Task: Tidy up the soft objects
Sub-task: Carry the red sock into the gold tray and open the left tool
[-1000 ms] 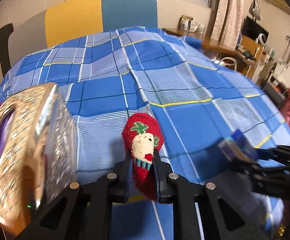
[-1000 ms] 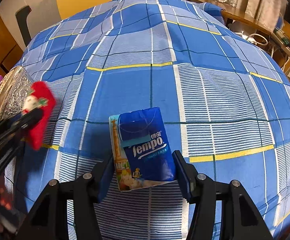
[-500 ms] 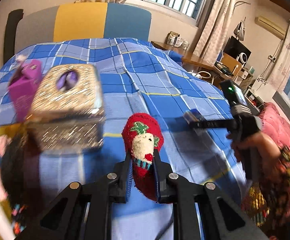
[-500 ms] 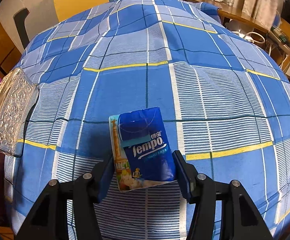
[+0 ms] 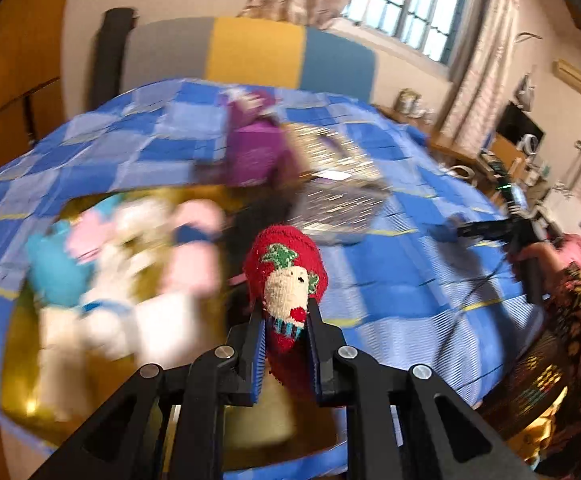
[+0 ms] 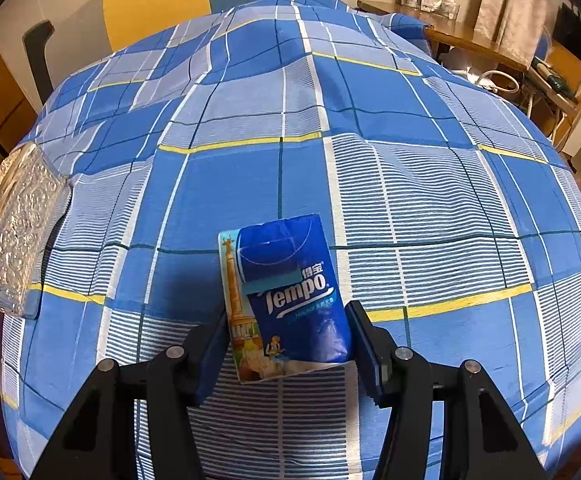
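Note:
My left gripper (image 5: 284,354) is shut on a red knitted sock (image 5: 286,276) with a white face and green leaves, held above the bed. Left of it a blurred heap of soft toys (image 5: 130,264), pink, white and teal, lies in a gold-coloured container (image 5: 18,368). My right gripper (image 6: 286,350) is shut on a blue Tempo tissue pack (image 6: 286,300), held over the blue checked bedspread (image 6: 410,184). The right gripper also shows in the left wrist view (image 5: 462,230), far right.
A glittery silver box (image 6: 14,232) sits at the bed's left edge, also blurred in the left wrist view (image 5: 338,176). A purple box (image 5: 254,152) stands behind it. A desk with clutter (image 6: 490,52) is at the back right.
My left gripper has swung left with the sock, bringing the soft toys and gold container into view. My right gripper has stayed in place with the tissue pack.

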`<state>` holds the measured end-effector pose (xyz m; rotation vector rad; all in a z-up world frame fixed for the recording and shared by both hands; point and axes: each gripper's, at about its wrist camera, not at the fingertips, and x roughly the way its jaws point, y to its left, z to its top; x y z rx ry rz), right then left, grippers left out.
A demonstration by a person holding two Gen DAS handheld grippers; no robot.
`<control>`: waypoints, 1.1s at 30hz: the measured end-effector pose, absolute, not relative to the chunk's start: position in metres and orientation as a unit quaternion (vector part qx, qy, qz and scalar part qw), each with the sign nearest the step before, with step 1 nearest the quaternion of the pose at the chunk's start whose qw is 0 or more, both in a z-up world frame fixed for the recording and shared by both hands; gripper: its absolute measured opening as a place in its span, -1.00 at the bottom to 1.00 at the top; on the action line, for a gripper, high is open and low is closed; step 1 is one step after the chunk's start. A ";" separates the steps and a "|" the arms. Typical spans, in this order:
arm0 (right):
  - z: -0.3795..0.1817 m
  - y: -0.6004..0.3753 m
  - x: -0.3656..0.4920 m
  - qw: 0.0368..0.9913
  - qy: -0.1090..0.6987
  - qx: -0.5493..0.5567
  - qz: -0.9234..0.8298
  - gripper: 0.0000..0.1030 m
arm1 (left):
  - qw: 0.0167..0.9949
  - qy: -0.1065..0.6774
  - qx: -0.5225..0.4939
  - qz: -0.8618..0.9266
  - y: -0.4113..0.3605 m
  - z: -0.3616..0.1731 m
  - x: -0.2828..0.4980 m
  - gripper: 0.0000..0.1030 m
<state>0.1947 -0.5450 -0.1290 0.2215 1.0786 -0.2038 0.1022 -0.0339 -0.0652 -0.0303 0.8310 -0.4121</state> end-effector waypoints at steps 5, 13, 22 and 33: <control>-0.128 -0.549 0.194 0.847 0.509 0.107 -0.106 0.11 | 0.889 0.431 -0.024 -0.151 0.019 -0.085 0.102 -0.69; -0.128 -0.552 0.194 0.847 0.507 0.104 -0.119 0.11 | 0.880 0.460 -0.020 -0.113 0.061 -0.110 0.102 -0.69; -0.123 -0.555 0.192 0.855 0.493 0.108 -0.124 0.11 | 0.877 0.473 0.001 -0.081 0.075 -0.121 0.106 -0.36; -0.095 -0.539 0.175 0.881 0.443 0.140 -0.087 0.11 | 0.893 0.441 0.004 -0.093 0.073 -0.108 0.102 -0.33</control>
